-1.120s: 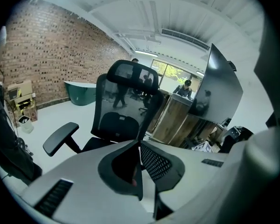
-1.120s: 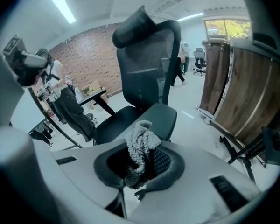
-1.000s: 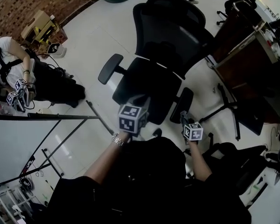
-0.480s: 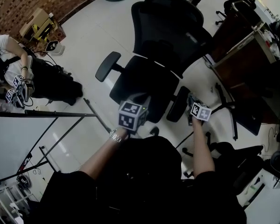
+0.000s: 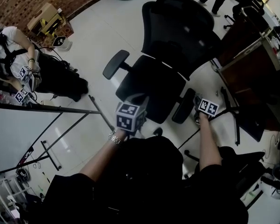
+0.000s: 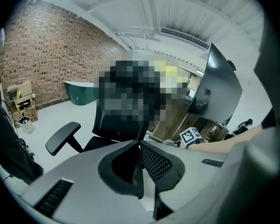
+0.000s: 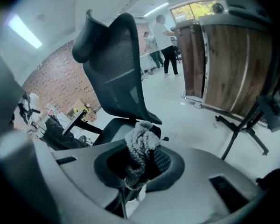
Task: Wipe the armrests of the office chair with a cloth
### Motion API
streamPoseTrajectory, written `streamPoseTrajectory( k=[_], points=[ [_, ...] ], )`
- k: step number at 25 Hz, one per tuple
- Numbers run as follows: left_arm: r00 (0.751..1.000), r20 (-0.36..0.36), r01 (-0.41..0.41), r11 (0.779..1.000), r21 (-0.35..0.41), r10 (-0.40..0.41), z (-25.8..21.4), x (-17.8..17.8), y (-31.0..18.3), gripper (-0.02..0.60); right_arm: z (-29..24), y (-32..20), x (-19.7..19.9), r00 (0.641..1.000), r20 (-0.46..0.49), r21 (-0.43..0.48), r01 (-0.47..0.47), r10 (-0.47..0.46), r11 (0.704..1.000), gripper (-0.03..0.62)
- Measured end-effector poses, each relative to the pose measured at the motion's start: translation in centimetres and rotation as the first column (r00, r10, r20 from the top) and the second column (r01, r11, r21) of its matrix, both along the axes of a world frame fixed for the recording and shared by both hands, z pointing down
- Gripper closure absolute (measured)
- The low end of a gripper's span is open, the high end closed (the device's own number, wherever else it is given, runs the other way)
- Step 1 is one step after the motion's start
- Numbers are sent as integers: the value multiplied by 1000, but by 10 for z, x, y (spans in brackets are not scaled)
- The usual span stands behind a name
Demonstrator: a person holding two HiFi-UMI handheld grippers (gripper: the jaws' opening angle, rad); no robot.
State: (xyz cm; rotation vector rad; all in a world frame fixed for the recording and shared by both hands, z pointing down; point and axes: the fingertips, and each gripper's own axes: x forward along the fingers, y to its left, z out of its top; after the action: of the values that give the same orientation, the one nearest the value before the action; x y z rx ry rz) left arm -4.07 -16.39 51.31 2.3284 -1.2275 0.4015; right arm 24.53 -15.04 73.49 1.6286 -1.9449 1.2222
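A black office chair (image 5: 170, 50) stands on the pale floor, with its left armrest (image 5: 115, 64) and right armrest (image 5: 185, 107) sticking out toward me. My right gripper (image 5: 199, 104) sits just right of the right armrest, shut on a grey fluffy cloth (image 7: 141, 146). In the right gripper view the cloth bunches up between the jaws, in front of the chair's mesh back (image 7: 119, 64). My left gripper (image 5: 139, 101) hovers over the seat's front edge, shut with nothing in it. The left gripper view shows the left armrest (image 6: 63, 138) off to its left.
A person (image 5: 18, 64) sits on the floor at the left, also holding grippers. A wooden cabinet (image 5: 252, 64) and another chair's base (image 5: 228, 111) stand close on the right. A metal frame (image 5: 51, 118) lies at lower left. Cardboard boxes (image 5: 49, 20) sit by the brick wall.
My right gripper has moved forward and to the right with the cloth, ending beside the right armrest. The left gripper has stayed almost where it was.
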Motion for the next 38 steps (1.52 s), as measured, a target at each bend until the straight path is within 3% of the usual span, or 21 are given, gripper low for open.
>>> streamPoseTrajectory(
  k=[10,20,23,26,31,34,38],
  points=[
    [992,-38,-118,993,2,118,-3,39,-2,560,1,64,-49,981,187,-73,-41,54,997,546],
    [982,-54,-182,983,-8,182,-5,83,12,560,5,122,-95,927,356,-155,-65,117,986,548],
    [986,-39,-160,987,-14,160,-3,86,20,560,-32,103,-102,922,383,-73,-33,59,997,548],
    [993,-5,-120,993,-9,120,1,87,30,560,-87,72,-109,926,376,72,-5,-22,997,548],
    [998,38,-49,999,16,49,-1,59,45,560,-177,45,-142,937,328,299,20,-122,954,549],
    [999,34,-28,999,24,27,-3,33,50,560,-214,44,-175,938,305,358,47,-164,932,548],
    [998,4,-69,997,43,69,-10,4,59,560,-238,62,-216,957,262,384,17,-127,923,548]
  ],
)
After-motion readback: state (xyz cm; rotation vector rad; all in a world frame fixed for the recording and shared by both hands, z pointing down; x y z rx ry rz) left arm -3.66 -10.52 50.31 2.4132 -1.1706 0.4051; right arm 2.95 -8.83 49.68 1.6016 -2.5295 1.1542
